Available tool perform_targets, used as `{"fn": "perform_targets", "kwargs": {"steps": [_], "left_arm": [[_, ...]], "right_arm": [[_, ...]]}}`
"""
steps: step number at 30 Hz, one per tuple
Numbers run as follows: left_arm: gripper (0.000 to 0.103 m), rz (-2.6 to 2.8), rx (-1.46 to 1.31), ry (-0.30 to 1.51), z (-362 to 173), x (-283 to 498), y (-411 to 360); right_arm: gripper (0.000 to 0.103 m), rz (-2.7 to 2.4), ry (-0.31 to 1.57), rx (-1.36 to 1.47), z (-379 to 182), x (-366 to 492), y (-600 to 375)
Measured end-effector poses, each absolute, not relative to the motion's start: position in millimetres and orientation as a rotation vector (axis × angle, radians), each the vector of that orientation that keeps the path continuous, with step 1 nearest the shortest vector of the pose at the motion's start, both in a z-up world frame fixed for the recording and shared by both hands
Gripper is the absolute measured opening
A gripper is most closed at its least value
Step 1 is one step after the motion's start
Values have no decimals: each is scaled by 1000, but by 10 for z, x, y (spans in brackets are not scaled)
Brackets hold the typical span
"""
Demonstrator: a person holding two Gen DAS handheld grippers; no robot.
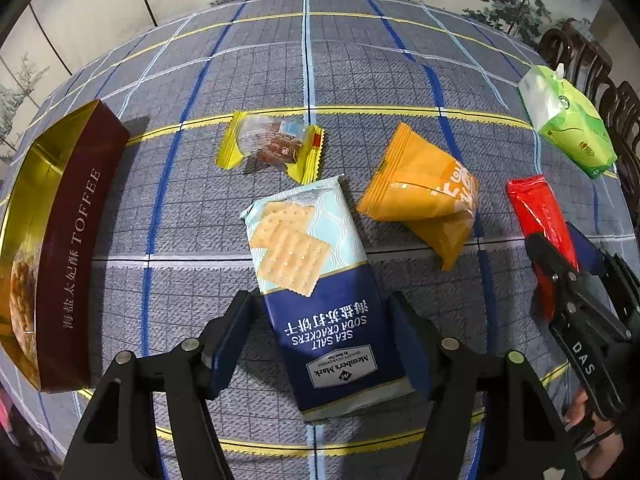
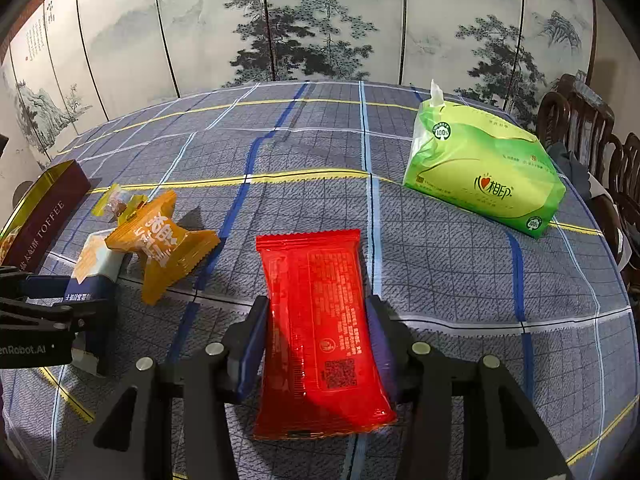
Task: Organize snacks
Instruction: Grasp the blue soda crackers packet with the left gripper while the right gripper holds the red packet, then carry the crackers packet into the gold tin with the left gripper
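A blue and white soda cracker pack (image 1: 320, 292) lies on the plaid tablecloth between the fingers of my left gripper (image 1: 324, 344); the right pad touches it, a small gap shows at the left pad. My right gripper (image 2: 316, 344) is shut on a red snack pack (image 2: 320, 332), its pads pressing both sides; the pack also shows in the left wrist view (image 1: 544, 224). An orange snack bag (image 1: 424, 196) and a small yellow-edged clear candy pack (image 1: 272, 144) lie behind the crackers. An open maroon toffee box (image 1: 76, 256) with a gold inside stands at the left.
A green tissue pack (image 2: 480, 172) lies at the far right of the table (image 2: 280, 152). Dark wooden chairs (image 2: 580, 120) stand at the right edge. A painted folding screen (image 2: 320, 20) stands behind the table.
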State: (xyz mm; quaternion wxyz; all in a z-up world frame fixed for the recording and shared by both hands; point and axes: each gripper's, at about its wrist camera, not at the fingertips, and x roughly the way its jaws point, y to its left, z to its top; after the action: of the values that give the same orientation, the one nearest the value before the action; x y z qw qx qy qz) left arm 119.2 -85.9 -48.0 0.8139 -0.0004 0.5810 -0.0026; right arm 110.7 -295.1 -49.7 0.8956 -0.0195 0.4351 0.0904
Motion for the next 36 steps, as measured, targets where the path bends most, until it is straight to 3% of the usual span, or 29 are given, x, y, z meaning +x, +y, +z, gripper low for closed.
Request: {"fn": "perform_targets", "kwargs": {"steps": [2,7,36], "left_arm": [[54,-15,4,1234,-470,1170,-826],[47,-37,14,1229,-459,1108,-702],[46,-110,40,1184,-184,768,-328]], "right_arm": [[49,187,902,-40,-494,1107,-2956],[50,187,902,-41,-494,1108,-2956],[50,174,904,-72,-499,1104,-2916]]}}
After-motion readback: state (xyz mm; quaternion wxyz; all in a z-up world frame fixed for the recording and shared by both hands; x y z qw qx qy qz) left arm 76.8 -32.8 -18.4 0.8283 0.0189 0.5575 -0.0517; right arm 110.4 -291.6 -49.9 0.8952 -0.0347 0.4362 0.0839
